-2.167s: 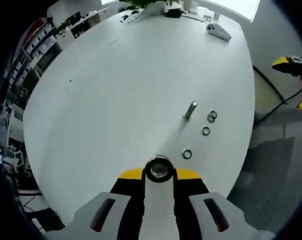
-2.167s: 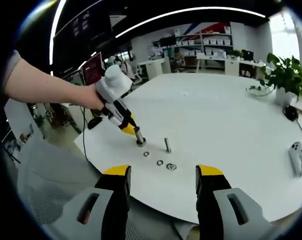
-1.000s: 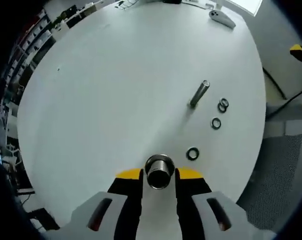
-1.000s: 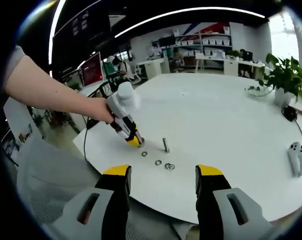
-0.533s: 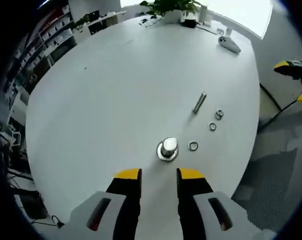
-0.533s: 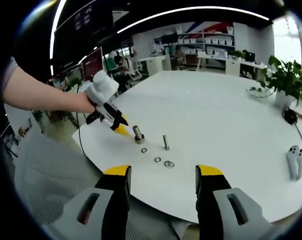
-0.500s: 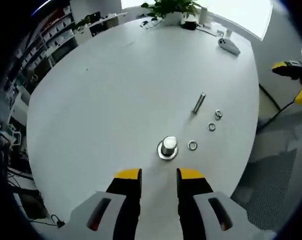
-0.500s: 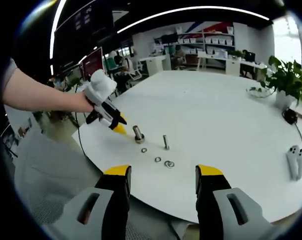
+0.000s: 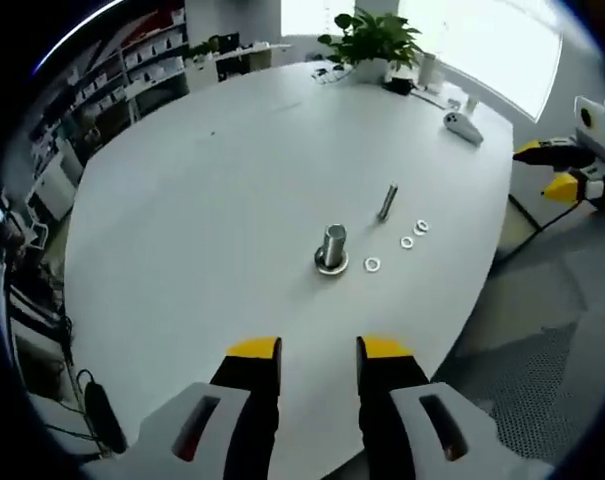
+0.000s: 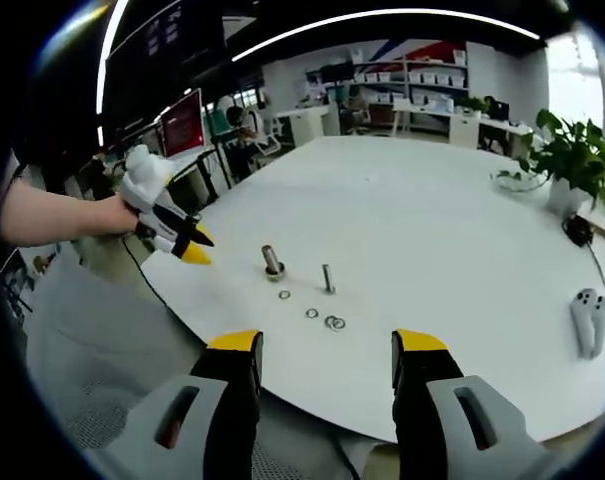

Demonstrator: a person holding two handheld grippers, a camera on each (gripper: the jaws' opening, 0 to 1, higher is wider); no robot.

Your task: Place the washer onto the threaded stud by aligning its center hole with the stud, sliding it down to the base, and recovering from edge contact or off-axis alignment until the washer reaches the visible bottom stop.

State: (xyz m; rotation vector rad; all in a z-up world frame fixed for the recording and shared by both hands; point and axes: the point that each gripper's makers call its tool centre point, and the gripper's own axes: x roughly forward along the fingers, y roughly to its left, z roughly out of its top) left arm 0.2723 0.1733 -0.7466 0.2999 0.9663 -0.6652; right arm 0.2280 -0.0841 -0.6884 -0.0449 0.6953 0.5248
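the left gripper [image 9: 317,350] hangs over the near edge of the round white table [image 9: 202,170], its yellow-tipped jaws parted by a narrow gap with nothing between them; ahead of it, towards the middle of the table, the wide stud [image 9: 333,246] stands upright on its round flanged base; just right of that base lies a washer [image 9: 372,264] flat on the table; farther right and a little beyond lie a second washer [image 9: 407,242] and a pair of rings [image 9: 421,227] touching or overlapping, i cannot tell which; a thin threaded stud [image 9: 387,201] stands beyond them, leaning slightly in this view; none of the washers is on either stud; at the far edge a potted plant [image 9: 374,38] and a white controller [image 9: 463,126]; the right gripper [image 9: 567,170] shows at the right, off the table edge

in the right gripper view the right gripper [image 10: 327,350] hangs off the near side of the table [image 10: 432,220] with its jaws wide apart and empty; the wide stud [image 10: 272,262] and the thin threaded stud [image 10: 328,278] stand beside each other, well ahead; a washer [image 10: 284,294], another [image 10: 311,313] and the ring pair [image 10: 335,322] lie in a loose row nearer the gripper; at the left the person's hand [image 10: 112,215] holds the left gripper [image 10: 187,243] off the table edge, apart from the wide stud; a white controller [image 10: 584,320] lies at the right, a potted plant [image 10: 572,150] beyond it
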